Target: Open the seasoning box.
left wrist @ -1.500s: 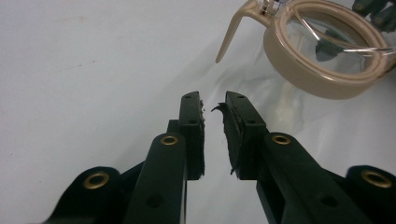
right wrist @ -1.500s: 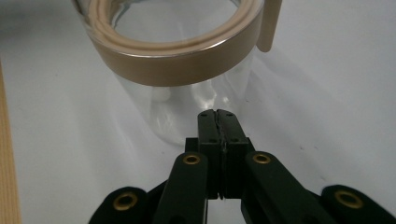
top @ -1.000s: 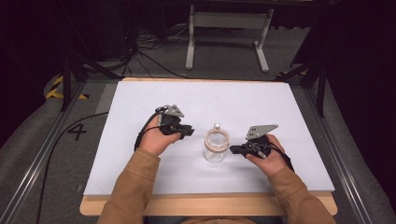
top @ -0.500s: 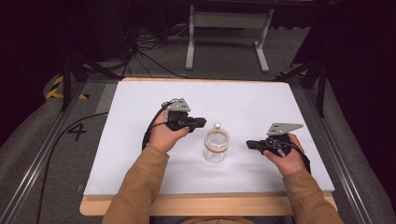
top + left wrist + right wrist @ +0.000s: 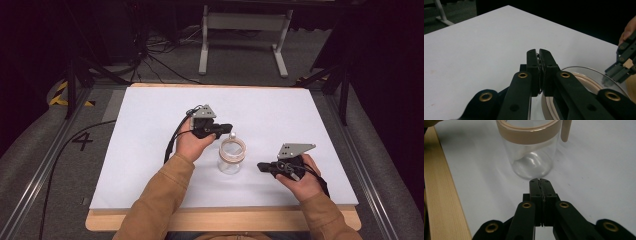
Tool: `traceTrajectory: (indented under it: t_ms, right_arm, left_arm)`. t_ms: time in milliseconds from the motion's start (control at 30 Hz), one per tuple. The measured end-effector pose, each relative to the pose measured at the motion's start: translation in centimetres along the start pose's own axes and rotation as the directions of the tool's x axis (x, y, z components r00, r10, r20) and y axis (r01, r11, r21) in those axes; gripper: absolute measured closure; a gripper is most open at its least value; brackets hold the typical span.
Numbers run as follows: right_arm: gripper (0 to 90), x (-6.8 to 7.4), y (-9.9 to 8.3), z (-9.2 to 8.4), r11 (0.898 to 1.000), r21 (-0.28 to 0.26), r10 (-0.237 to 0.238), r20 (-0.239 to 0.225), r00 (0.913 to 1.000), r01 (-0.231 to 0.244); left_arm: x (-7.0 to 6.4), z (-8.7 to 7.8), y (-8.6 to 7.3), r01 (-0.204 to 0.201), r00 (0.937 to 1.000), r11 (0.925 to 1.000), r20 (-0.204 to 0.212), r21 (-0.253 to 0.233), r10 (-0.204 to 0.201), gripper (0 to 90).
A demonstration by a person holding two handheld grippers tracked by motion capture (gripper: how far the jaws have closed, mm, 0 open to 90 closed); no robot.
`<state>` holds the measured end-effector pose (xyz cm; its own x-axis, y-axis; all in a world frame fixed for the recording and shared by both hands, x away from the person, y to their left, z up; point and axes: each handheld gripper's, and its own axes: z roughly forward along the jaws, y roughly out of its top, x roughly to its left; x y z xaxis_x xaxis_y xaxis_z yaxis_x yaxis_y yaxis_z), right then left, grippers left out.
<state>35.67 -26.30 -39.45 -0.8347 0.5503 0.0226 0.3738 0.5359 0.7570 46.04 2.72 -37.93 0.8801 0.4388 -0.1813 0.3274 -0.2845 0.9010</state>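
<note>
A clear glass jar (image 5: 231, 159) with a tan rim stands upright on the white bench (image 5: 150, 130). The left gripper (image 5: 226, 129) hovers just beside its rim, fingers pressed together, empty. The right gripper (image 5: 261, 166), likewise closed and empty, points at the jar from farther off.

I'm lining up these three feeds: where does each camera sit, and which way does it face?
High view: above the person's side, looking forward and down on the table; forearms, hands, both grippers show.
Left gripper view: rides the left gripper, shut fingers over the jar.
Right gripper view: rides the right gripper, shut fingers facing the jar.
All share the jar.
</note>
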Motion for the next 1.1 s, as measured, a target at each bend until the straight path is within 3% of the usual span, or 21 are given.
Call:
traceTrajectory:
  t_ms: [267,533,967,1100]
  right_arm:
    - [90.0,0.6,0.2,0.4,1.000,-0.001,-0.012,-0.026,0.9996,0.012]
    - [90.0,0.9,0.3,0.5,1.000,-0.010,-0.012,-0.033,0.9994,0.012]
    - [90.0,1.9,2.1,1.8,0.998,-0.066,-0.011,-0.072,0.9974,0.006]
    - [90.0,2.2,2.4,2.0,0.994,-0.109,-0.009,-0.077,0.9970,0.000]
  left_arm:
    - [0.0,0.5,-0.2,-0.007,1.0000,1.0000,0.003,0.003,0.007,87.3]
    - [0.1,0.7,-0.3,0.003,0.9995,1.0000,0.032,0.007,-0.003,86.2]
    - [0.2,0.9,-0.3,0.013,0.9994,0.9999,0.031,0.006,-0.013,88.2]
    - [0.2,0.9,-0.3,0.011,0.9994,0.9999,0.031,0.005,-0.011,89.0]
